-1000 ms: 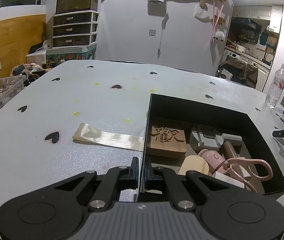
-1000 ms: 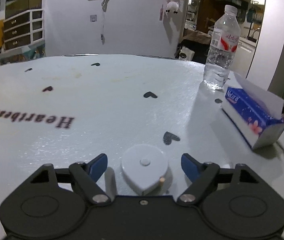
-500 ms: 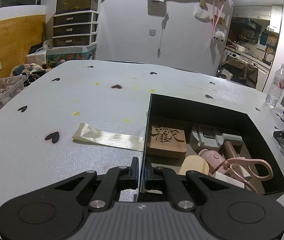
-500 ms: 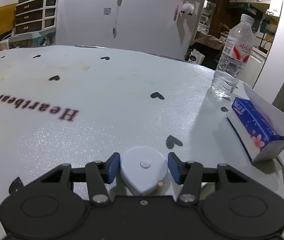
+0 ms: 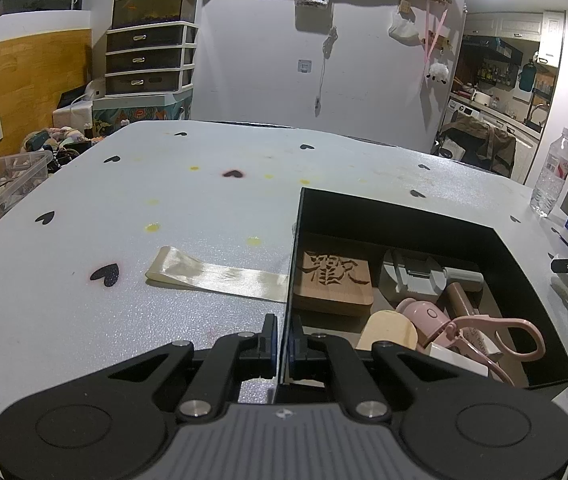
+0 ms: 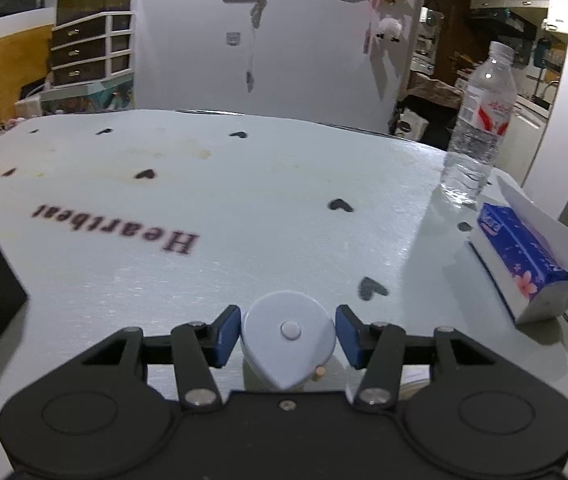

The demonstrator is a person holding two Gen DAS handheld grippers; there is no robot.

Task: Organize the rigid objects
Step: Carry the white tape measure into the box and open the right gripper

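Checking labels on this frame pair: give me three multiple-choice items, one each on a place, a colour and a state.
1. Where do the scissors lie?
A. in the black box
B. beside the water bottle
C. on the gold ribbon

2. What colour is the tissue pack?
A. green
B. blue and white
C. red

3. What is the left tool doing?
A. hanging open
B. gripping the scissors
C. clamped on the box wall

Key: A, they rest among the box's contents; B, the wrapper shows it; C, the pads pinch the black wall.
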